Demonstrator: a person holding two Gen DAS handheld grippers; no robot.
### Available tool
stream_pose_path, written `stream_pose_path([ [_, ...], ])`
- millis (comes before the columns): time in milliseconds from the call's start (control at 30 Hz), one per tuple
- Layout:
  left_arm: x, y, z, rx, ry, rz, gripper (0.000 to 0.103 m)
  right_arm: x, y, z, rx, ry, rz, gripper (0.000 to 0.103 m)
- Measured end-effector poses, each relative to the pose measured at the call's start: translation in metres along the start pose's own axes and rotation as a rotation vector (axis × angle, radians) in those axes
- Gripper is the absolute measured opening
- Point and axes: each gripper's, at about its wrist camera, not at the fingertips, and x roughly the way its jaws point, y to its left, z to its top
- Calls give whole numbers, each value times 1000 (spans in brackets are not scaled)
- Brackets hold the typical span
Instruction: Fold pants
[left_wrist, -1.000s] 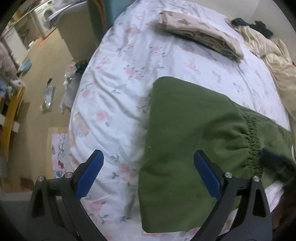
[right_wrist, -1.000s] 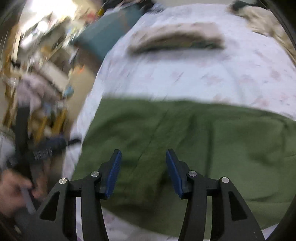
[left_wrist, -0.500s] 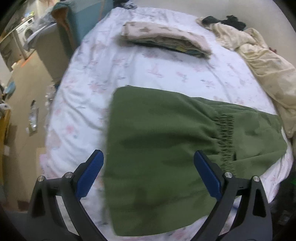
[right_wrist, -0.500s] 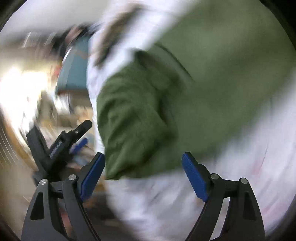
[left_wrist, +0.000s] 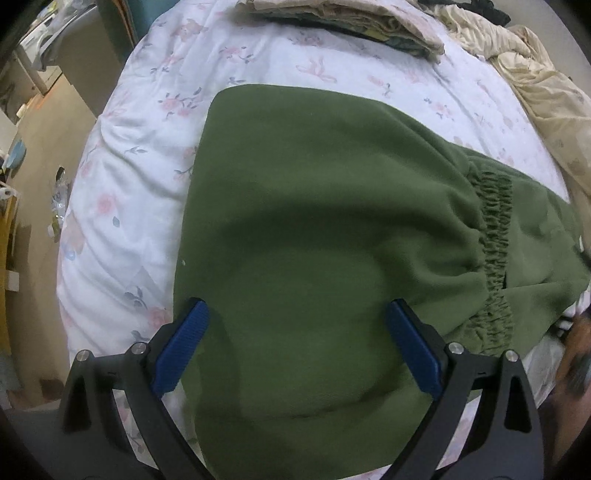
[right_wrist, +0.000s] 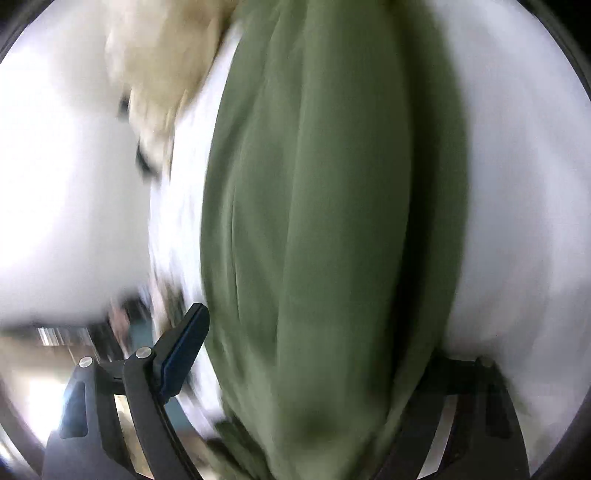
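Green pants (left_wrist: 325, 229) lie folded on a floral white bed sheet (left_wrist: 140, 155), with the elastic waistband (left_wrist: 495, 221) to the right. My left gripper (left_wrist: 295, 343) is open just above the near part of the pants, its blue pads wide apart. In the blurred right wrist view the pants (right_wrist: 332, 221) fill the middle. My right gripper (right_wrist: 310, 354) is open; the green cloth lies between its fingers and covers the right finger.
A folded pile of patterned cloth (left_wrist: 343, 18) lies at the far side of the bed. A crumpled cream blanket (left_wrist: 539, 81) lies at the far right. The floor and furniture (left_wrist: 44, 110) are to the left of the bed.
My left gripper has come lower and closer to the pants. My right gripper has swung quickly around to the pants' edge, and the cloth now sits between its fingers.
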Motion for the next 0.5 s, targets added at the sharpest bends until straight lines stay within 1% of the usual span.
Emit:
stream_pose_path([
  [33,1,-1,0,2,4,3,96,-2,2,11,10,-26,-1,87],
  [67,2,-1,0,0,7,4,96,-8,8,27,-3,-67,-19,87],
  [167,5,-2,2,-3,17,8,96,-33,16,66,-20,-217,-75,86],
  [233,5,-3,3,-4,17,10,96,-37,22,91,2,-271,-124,70],
  [267,5,-3,3,-4,17,10,96,-37,24,100,0,-287,-154,65],
  [300,5,-4,3,-2,17,10,96,-36,26,112,-15,-299,-207,51],
  [333,6,-3,4,0,17,11,96,-34,27,116,-27,-303,-232,36],
  [367,6,-3,4,1,17,12,96,-35,31,125,-48,-306,-275,28],
  [400,5,-4,3,1,16,13,96,-39,36,131,-73,-325,-300,6],
  [433,5,-3,1,1,15,15,96,-45,44,135,-112,-352,-311,4],
  [467,5,-4,2,3,15,17,96,-58,46,137,-145,-376,-329,4],
  [500,5,-4,2,5,14,23,96,-67,53,133,-183,-414,-338,4],
])
